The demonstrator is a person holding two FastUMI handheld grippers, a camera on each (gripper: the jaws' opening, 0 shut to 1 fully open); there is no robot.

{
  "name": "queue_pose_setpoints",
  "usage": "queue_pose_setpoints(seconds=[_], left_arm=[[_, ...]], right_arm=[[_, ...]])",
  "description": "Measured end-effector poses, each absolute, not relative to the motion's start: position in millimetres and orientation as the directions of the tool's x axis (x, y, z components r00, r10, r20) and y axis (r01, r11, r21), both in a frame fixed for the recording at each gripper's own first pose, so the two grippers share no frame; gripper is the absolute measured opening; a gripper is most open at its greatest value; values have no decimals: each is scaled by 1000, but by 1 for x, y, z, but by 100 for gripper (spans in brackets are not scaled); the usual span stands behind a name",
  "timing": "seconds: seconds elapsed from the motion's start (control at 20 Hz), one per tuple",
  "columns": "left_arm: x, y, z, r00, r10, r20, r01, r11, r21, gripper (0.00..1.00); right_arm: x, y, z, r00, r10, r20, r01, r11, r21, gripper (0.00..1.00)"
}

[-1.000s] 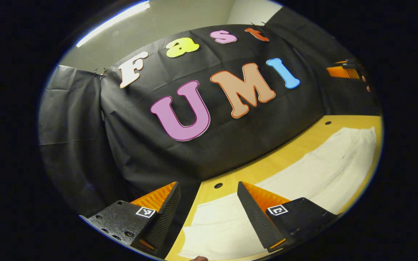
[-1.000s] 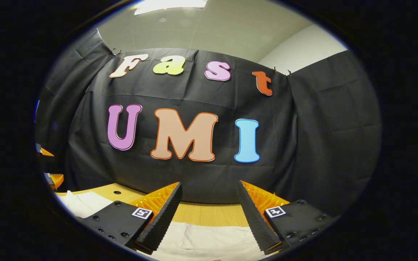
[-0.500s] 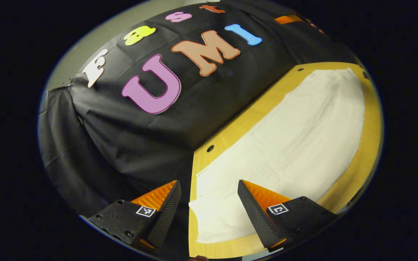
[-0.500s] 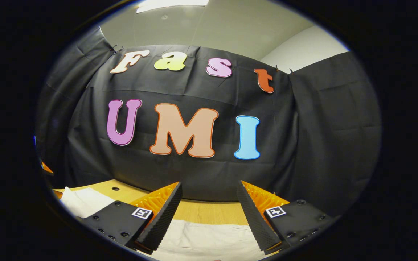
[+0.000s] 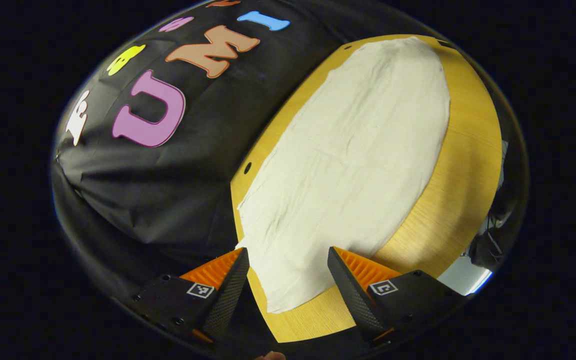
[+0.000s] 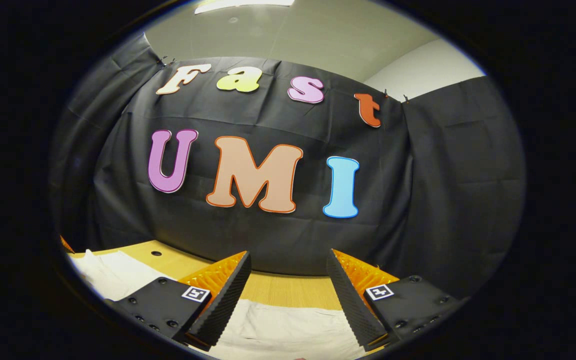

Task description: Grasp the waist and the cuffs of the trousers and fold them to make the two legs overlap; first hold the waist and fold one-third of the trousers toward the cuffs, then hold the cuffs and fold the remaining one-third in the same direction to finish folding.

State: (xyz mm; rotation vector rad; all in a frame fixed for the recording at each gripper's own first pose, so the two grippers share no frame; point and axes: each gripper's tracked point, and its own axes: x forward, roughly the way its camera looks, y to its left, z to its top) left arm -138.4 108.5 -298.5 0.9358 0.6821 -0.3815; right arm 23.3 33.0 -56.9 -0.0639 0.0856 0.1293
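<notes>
**Trousers flat on the bench, both sets of jaws wide and empty**

The wooden bench [image 5: 468, 165] carries everything, and it runs up against the booth's black cloth wall [image 5: 168, 175]. In your left gripper view the bench's near corner sits just ahead of the fingers, with a small round hole [image 5: 247, 167] in the wood close to the wall-side edge.

The cream trousers [image 5: 353, 160] lie spread flat on the bench and cover most of it. Their long axis runs away from your left gripper [image 5: 288, 285], from a narrow end near that gripper's fingers up toward the far end of the bench, roughly parallel with the wall. Light creases run along the length. You cannot tell from these views which end is the waist and which the cuffs.

In your right gripper view the trousers [image 6: 278, 330] appear as a pale strip across the bench [image 6: 283, 295] just below and between the fingers, with more cloth off to the left.

Your left gripper hangs above the near end of the trousers, jaws spread wide, gripping nothing. Your right gripper [image 6: 288, 290] points level at the wall [image 6: 443, 200], jaws equally wide apart and empty.
</notes>
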Motion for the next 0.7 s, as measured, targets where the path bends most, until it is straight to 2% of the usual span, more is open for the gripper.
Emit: queue_pose_setpoints(seconds=[0.3, 0.55, 0.65, 0.7], left_arm=[[-156, 128, -333, 615, 1, -789, 717, 415, 560, 96], [-142, 123, -338, 625, -12, -781, 749, 293, 595, 91], [-138, 123, -342, 626, -11, -779, 750, 282, 599, 89], [-137, 122, -345, 619, -9, -786, 753, 292, 590, 82]], right_arm=[[21, 30, -64, 986, 130, -104, -138, 988, -75, 97], [22, 20, -69, 986, 117, -116, -128, 987, -97, 97], [20, 15, -73, 986, 109, -125, -122, 987, -104, 98], [20, 11, -73, 986, 104, -129, -119, 986, -113, 97]])
